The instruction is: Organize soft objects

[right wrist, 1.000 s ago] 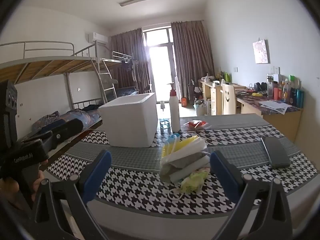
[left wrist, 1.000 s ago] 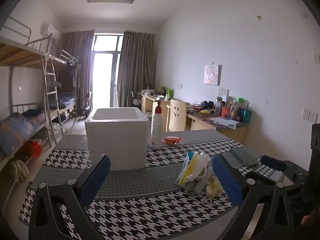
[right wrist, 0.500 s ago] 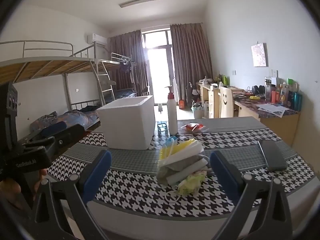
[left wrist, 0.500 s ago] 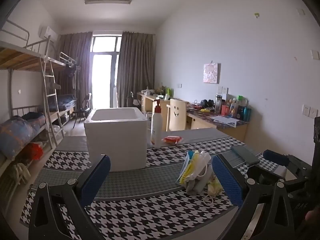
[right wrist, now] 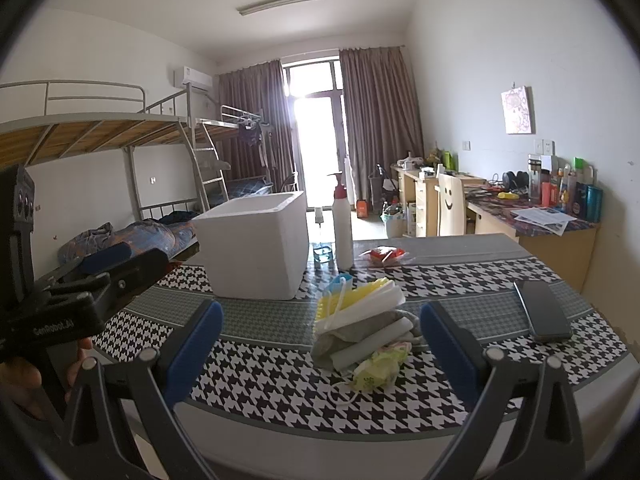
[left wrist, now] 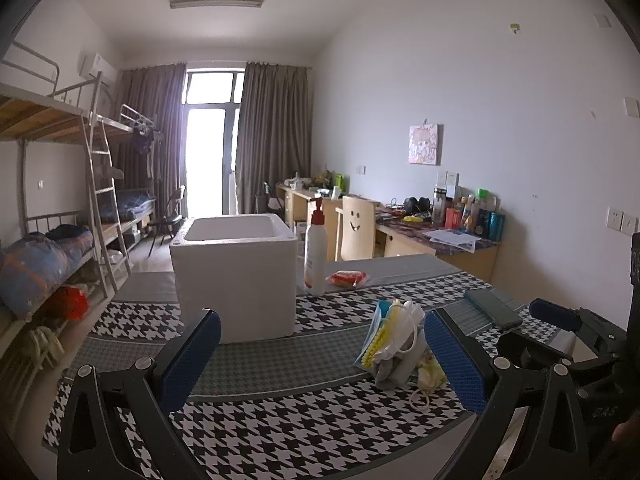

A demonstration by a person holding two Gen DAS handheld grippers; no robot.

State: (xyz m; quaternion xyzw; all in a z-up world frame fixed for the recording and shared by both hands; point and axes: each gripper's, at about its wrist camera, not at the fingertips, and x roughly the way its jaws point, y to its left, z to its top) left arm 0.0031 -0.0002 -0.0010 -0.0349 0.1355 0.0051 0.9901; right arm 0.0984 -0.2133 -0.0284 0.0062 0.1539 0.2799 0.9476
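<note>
- Right wrist view, nearest first: the right gripper (right wrist: 320, 344) has its blue-padded tongs spread wide and holds nothing; it hangs at the table's near edge, lined up with the pile of soft objects (right wrist: 362, 330), which I judge to be the first target.
- Left wrist view: the left gripper (left wrist: 320, 356) is likewise spread and empty, with the pile (left wrist: 400, 350) sitting toward its right finger, not touched by either pad.
- That pile is a loose stack of face masks and cloth pieces, yellow, white, grey and blue, ear loops trailing onto the houndstooth tablecloth (right wrist: 280, 392). It leans a little, so a pinch low on the stack would likely lift several pieces at once.
- Just right of the pile lies a dark phone (right wrist: 542, 310), apart from it and probably not part of the job.
- Behind the pile stands an open white foam box (right wrist: 256, 248), seemingly the place to put the soft things; beside it a pump bottle (right wrist: 343, 236) and a small red packet (right wrist: 384, 255).
- Farther off: bunk beds on the left, cluttered desks and a smiley-backed chair on the right, curtains framing a bright balcony door.
</note>
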